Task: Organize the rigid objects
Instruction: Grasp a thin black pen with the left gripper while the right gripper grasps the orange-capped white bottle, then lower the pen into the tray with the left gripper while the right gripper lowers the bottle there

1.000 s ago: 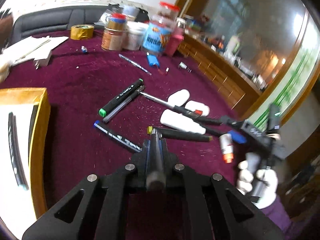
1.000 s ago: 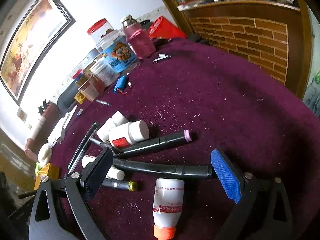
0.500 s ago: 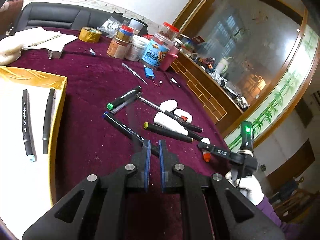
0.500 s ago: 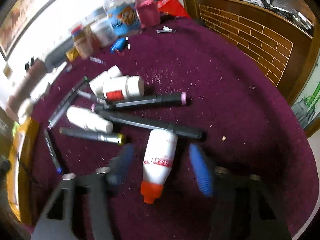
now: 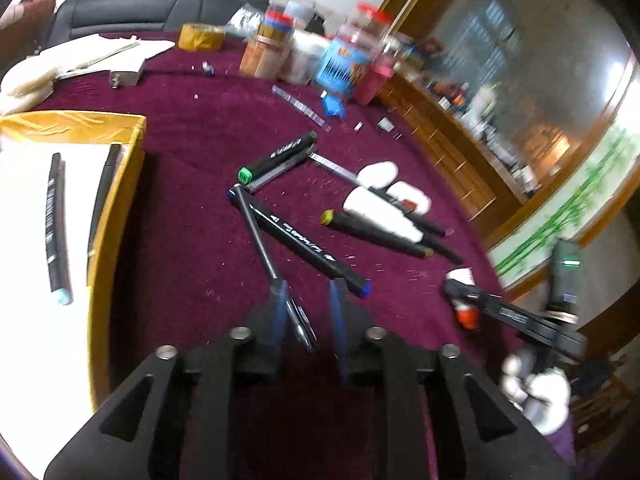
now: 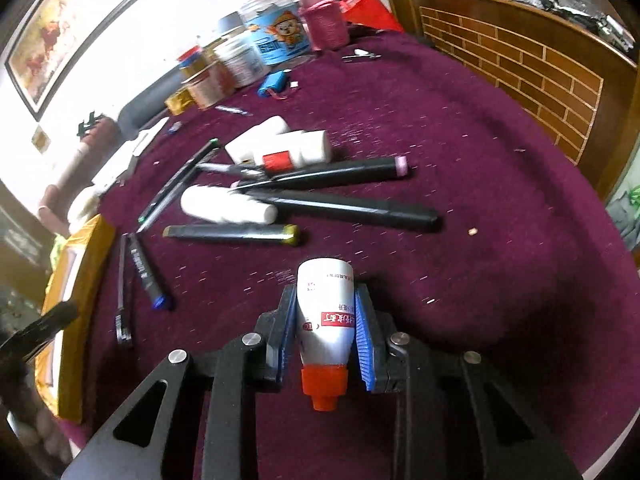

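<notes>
Right claw (image 6: 325,330) has just closed on the white plastic bottle (image 6: 326,312) (orange cap toward the camera), blue ribbed pads pressing its sides, low over the maroon velvet tabletop (image 6: 480,184). Likely a lift comes next. Left claw (image 5: 307,312) has just parted, released, a slim pen (image 5: 260,236) lying between its pads; black markers (image 5: 298,238) remain scattered.

the left gripper (image 5: 308,312) hangs over a maroon surface (image 5: 192,248), its blue-padded fingers (image 5: 278,312) a little apart after just opening. a thin dark pen (image 5: 260,240) lies with its clip end between them, pressed by neither. a black marker with a blue cap (image 5: 304,244) crosses beside it. at left, a yellow-rimmed tray (image 5: 116,216) holds two black markers (image 5: 56,224). at right, the right gripper (image 5: 466,300) holds an orange-capped white bottle (image 5: 464,296).
</notes>
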Available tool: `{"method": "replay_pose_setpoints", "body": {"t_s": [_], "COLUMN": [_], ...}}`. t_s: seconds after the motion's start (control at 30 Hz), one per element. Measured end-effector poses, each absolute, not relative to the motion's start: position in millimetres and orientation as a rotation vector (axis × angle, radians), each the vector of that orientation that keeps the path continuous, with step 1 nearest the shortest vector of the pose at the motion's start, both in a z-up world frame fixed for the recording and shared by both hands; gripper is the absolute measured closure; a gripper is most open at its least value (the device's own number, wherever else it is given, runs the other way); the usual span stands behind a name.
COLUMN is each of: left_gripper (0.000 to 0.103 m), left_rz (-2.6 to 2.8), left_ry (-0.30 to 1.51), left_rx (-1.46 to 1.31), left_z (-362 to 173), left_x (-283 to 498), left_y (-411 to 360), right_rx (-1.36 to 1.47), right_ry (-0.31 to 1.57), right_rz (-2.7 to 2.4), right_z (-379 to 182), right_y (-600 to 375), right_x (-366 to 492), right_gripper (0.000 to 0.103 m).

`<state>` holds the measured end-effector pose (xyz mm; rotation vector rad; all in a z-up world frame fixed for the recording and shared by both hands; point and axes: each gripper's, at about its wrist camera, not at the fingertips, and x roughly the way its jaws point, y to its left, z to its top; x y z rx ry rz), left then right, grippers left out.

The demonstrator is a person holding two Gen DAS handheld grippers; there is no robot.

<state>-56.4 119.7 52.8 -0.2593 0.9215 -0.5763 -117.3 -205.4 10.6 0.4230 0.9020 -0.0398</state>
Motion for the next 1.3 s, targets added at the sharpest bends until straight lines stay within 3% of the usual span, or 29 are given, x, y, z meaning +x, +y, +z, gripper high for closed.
{"method": "replay_pose_setpoints", "body": {"t_s": [0.13,0.27,0.87,1.3], "left_gripper": [0.08,0.096,0.096,0.096], "left_rz": [-0.474,-0.433,-0.545,-0.297], "left_ry": [1.002,1.007,0.817,0.974], "left_rx": [-0.13,-0.112,-0.461,-0.573], "left_z": [28.7,10.2,84.0,22.8], "left_x": [-31.0,-17.1,-68.0,-5.3], "left_y": [82.2,74.7,205.9,310.7], "right_rx": [0.415,0.405,0.471,0.327], "right_ry": [0.89,0.877,0.901,1.017], "right_rz": [0.006,0.06,0.463,0.551], "right_z": [16.9,25.8,64.8,64.3], "right_y": [-190.9,-176.8,-61.0,83.9], "right_x": [-122.4,-125.5,-82.4,-2.2], "right_gripper": [0.079,0.079,0.079,0.079]}}
